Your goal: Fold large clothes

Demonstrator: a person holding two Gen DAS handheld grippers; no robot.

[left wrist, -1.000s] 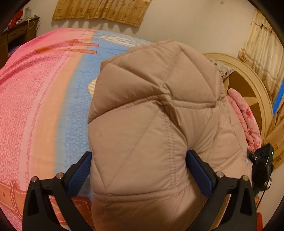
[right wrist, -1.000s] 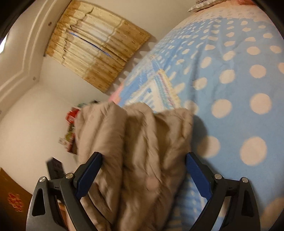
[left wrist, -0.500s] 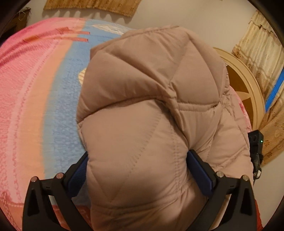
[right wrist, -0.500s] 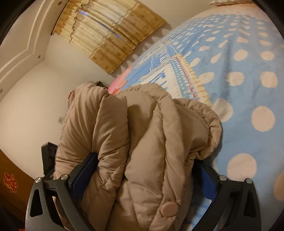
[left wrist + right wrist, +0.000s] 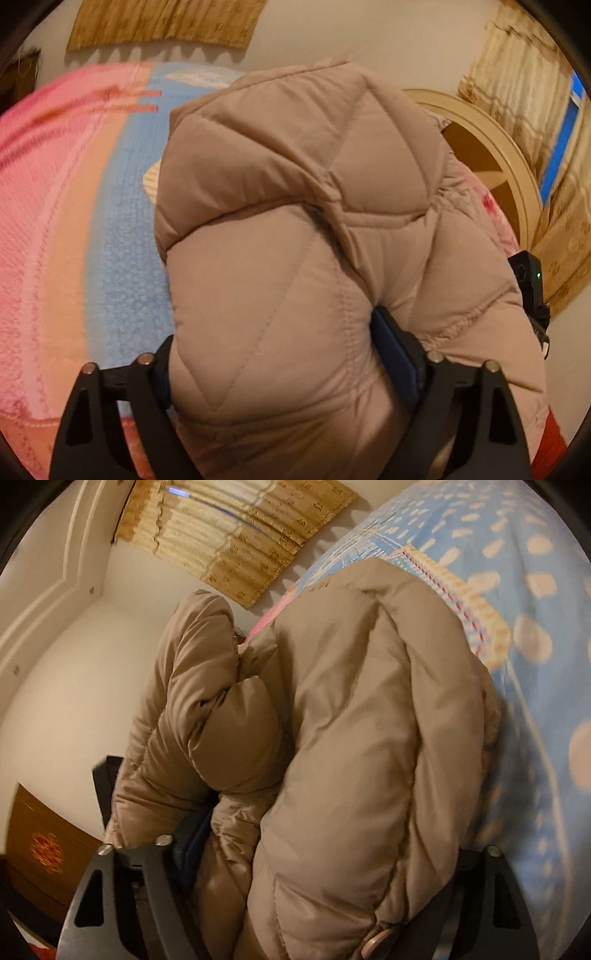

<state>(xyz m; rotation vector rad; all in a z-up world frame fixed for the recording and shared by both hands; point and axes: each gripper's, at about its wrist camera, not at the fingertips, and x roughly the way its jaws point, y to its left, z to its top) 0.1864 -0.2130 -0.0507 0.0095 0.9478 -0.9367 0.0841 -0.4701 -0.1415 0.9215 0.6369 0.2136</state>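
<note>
Across the middle of both frames, a puffy jacket bulges, soft, light, probably slippery; left gripper and right gripper fingers pinch thick quilted folds.

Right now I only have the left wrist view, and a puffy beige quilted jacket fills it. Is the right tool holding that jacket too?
Observer: Yes. In the right wrist view the right tool has a thick bundle of the puffy beige quilted jacket bunched between its fingers.
Operator: What part of it does that side show?
Observer: A round beige snap button sits at the bundle's lower edge, close to the camera.
Operator: What lies beyond the jacket there?
Observer: A light blue bedspread with pale polka dots, not the pink stripes you see.
Operator: Any furniture on that side?
Observer: A brown wooden cabinet with a red emblem stands at the lower left, against the white wall.
</note>
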